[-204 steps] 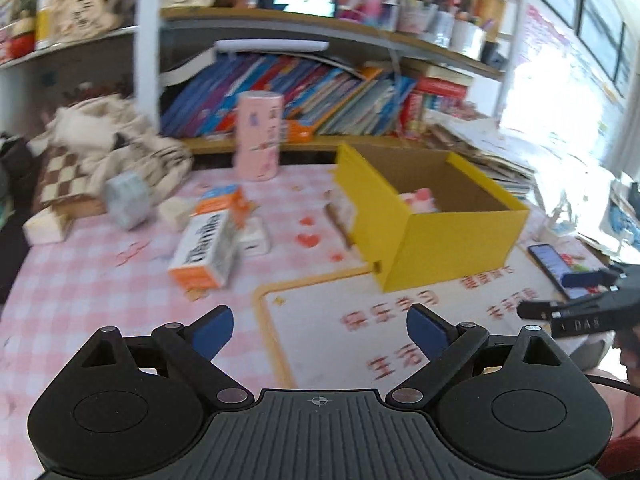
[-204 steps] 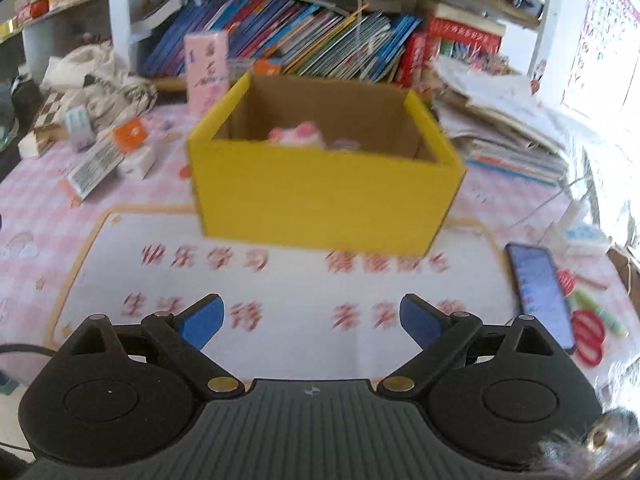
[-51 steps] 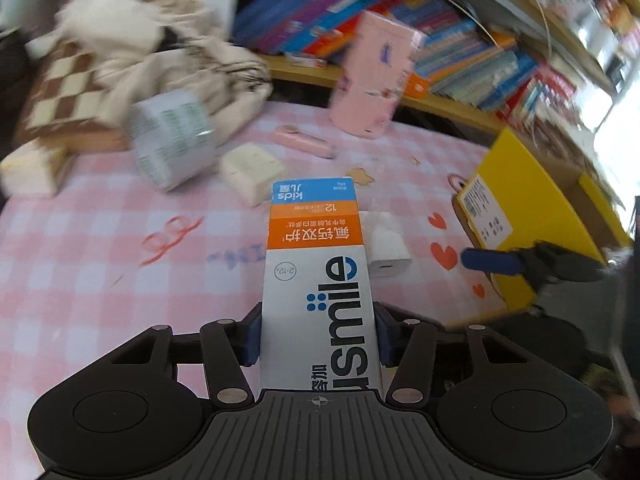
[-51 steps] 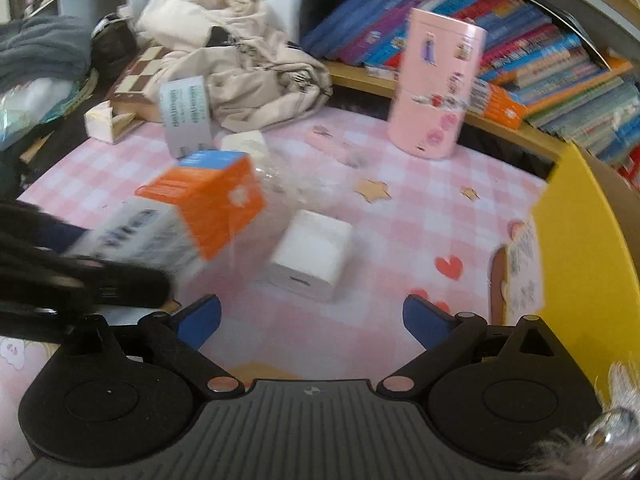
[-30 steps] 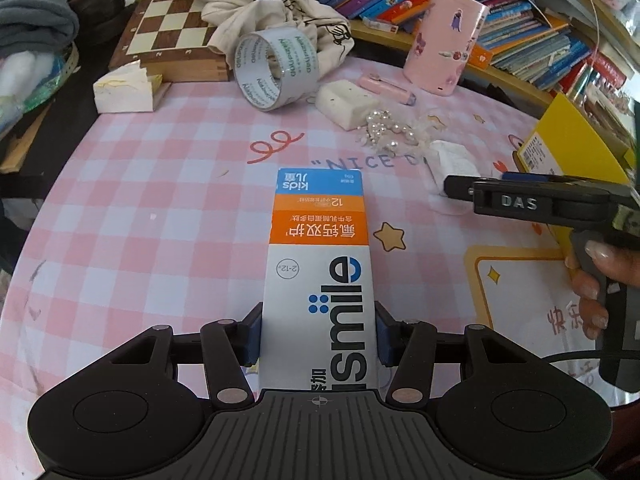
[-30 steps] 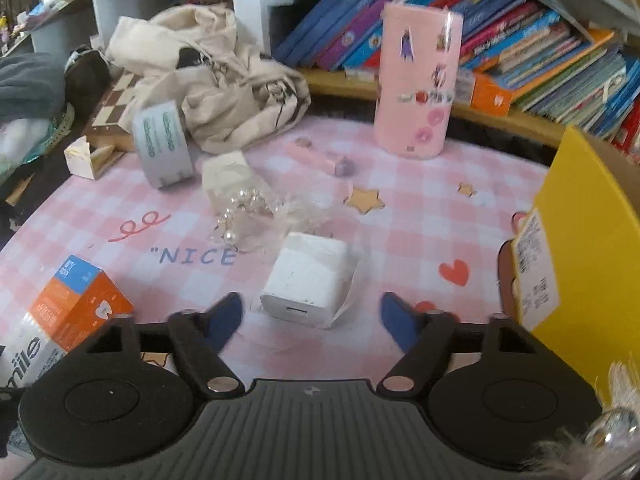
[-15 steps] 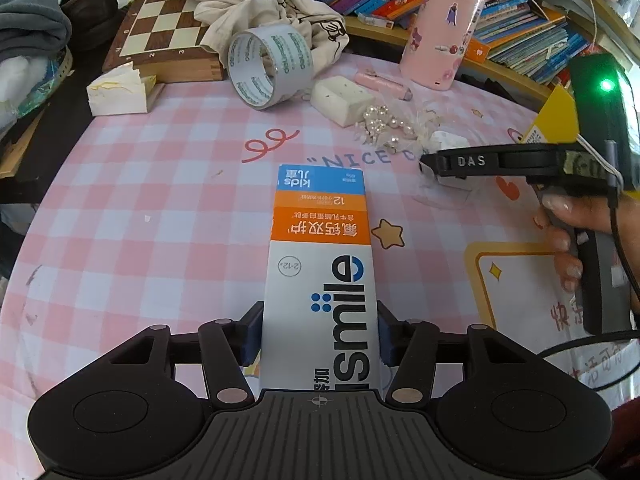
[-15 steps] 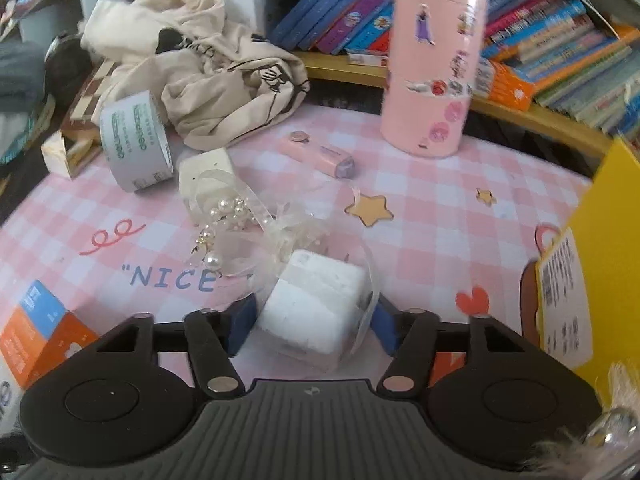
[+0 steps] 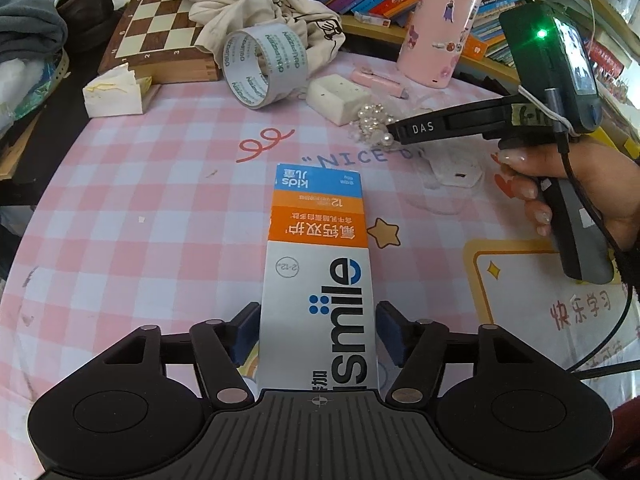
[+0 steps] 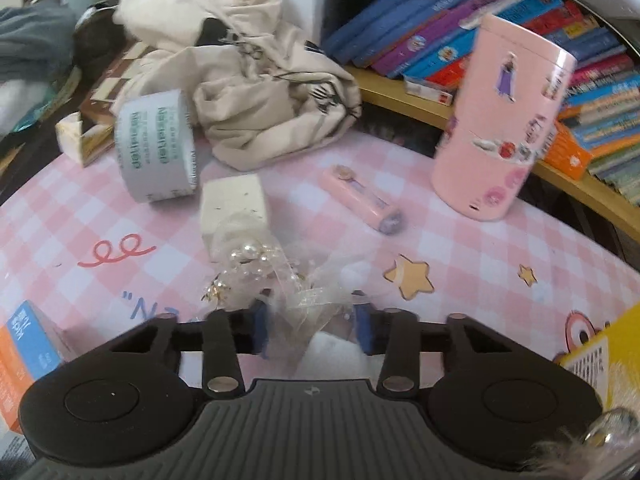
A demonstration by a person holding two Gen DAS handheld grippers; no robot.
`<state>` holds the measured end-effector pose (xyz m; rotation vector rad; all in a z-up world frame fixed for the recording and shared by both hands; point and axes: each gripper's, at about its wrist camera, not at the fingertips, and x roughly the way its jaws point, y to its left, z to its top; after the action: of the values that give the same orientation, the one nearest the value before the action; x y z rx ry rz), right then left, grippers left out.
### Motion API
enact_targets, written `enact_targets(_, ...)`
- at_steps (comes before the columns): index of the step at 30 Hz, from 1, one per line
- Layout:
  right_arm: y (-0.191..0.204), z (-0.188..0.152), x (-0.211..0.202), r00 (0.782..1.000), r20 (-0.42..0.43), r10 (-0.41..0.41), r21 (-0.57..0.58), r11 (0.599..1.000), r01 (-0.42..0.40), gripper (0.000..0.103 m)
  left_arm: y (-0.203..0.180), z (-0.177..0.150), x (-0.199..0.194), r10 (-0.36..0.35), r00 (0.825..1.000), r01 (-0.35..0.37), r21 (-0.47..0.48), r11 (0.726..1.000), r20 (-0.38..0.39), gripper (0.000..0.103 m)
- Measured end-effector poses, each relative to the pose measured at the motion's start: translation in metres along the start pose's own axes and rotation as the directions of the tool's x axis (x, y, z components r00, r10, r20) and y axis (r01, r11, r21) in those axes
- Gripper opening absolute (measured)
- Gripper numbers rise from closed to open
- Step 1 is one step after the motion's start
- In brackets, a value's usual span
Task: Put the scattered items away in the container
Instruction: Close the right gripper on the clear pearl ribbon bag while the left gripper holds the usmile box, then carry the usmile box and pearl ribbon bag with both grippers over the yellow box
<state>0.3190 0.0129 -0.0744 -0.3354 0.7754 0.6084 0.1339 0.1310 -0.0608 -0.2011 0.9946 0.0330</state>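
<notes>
Fingers [image 9: 246,330] of left gripper [image 9: 318,330] clamp toothpaste box [image 9: 318,264] between them.

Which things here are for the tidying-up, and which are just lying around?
For the job: toothpaste box in the left gripper; bagged charger in the right gripper; yellow box; probably pearls, tape roll, pink tube.

Just lying about: chessboard, cloth bag, shelf books.

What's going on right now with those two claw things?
Left gripper shut on toothpaste box. Right gripper closed around the bagged white charger. Pearl trinkets in the same clear bag. Yellow box at right edge.
</notes>
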Motion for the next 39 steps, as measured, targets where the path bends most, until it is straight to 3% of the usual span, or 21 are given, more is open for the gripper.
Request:
enact_targets(5,0.003,0.0,-0.008,0.999,0.023,0.03,-0.03,0.999,-0.029,0.025,-0.005,0.002,0.002,0.011,1.0,-0.011,0.01,1.0,0.001,0.069)
enact_targets(9,0.001,0.003,-0.03,0.995,0.079,0.06,0.013,0.998,-0.061,0.023,-0.007,0.003,0.003,0.02,1.0,-0.02,0.032,0.999,0.001,0.069)
enact_targets(16,-0.005,0.009,-0.069,0.983,0.144,0.111,0.105,0.986,-0.127,0.012,-0.013,0.003,0.008,0.057,0.998,-0.06,0.104,0.993,0.035,0.068)
enact_targets(17,-0.006,0.008,-0.074,0.982,0.15,0.116,0.118,0.984,-0.135,0.012,-0.015,0.003,0.008,0.068,0.997,-0.073,0.124,0.99,0.041,0.066)
enact_targets(18,-0.007,0.008,-0.08,0.98,0.158,0.123,0.128,0.981,-0.144,0.01,-0.017,0.002,0.009,0.081,0.996,-0.087,0.145,0.986,0.049,0.054)
enact_targets(20,-0.009,0.006,-0.091,0.976,0.172,0.132,0.141,0.977,-0.158,0.004,-0.015,0.003,0.008,0.078,0.995,-0.086,0.15,0.985,0.06,0.052)
enact_targets(25,-0.011,-0.004,-0.117,0.971,0.189,0.146,0.163,0.97,-0.178,0.004,-0.011,0.003,0.007,0.066,0.996,-0.073,0.118,0.99,0.065,0.051)
enact_targets(35,-0.001,-0.045,-0.147,0.976,0.125,0.177,0.166,0.966,-0.196,0.004,0.004,-0.006,-0.011,-0.039,0.997,0.041,-0.034,0.999,0.061,0.051)
enact_targets(39,0.004,-0.06,-0.157,0.979,0.103,0.174,0.165,0.968,-0.189,0.004,0.001,-0.01,-0.024,-0.045,0.996,0.047,-0.024,0.999,0.079,0.051)
